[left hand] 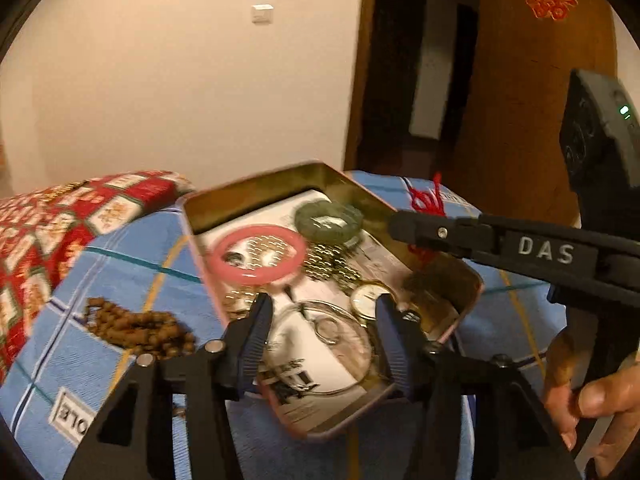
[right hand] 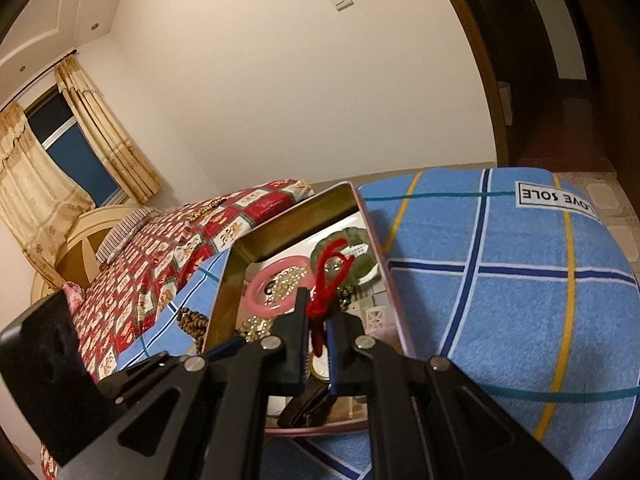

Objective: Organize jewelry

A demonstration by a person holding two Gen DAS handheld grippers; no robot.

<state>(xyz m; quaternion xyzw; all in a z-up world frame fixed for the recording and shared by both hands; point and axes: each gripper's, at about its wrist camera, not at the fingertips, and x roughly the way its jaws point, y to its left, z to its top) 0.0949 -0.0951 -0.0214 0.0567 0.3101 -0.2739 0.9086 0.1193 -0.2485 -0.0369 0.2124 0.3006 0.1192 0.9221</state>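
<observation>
Two tongs are in my hands, both over an open tin (left hand: 468,280) that sits on a blue checked blanket (right hand: 520,288).

My left tongs (left hand: 322,332) have their fingers spread wide apart with nothing between them. They hover low over the near end of the tin, pointing forward and slightly down. Just ahead of their tips lie a thin ring (left hand: 325,330) and a small watch (left hand: 366,300). Farther ahead lies a pink bangle (left hand: 258,255), and beyond it, near the far wall of the tin, a green bangle (left hand: 329,219). Gold beads (left hand: 328,262) are scattered between the two bangles. Off to the left of these tongs, outside the tin, a heap of brown beads (left hand: 138,330) rests on the blanket.

My right tongs (right hand: 318,320) are pressed together on a red cord (right hand: 330,276), whose loops stick up past the tips. From the left camera, these tongs reach in level from the right, across the tin's right rim, with the cord raised above the tin. My right hand (left hand: 588,396) grips the handle low on the right, fingers curled around it.

A red patterned quilt (right hand: 160,264) lies farther left, beyond the blanket.
</observation>
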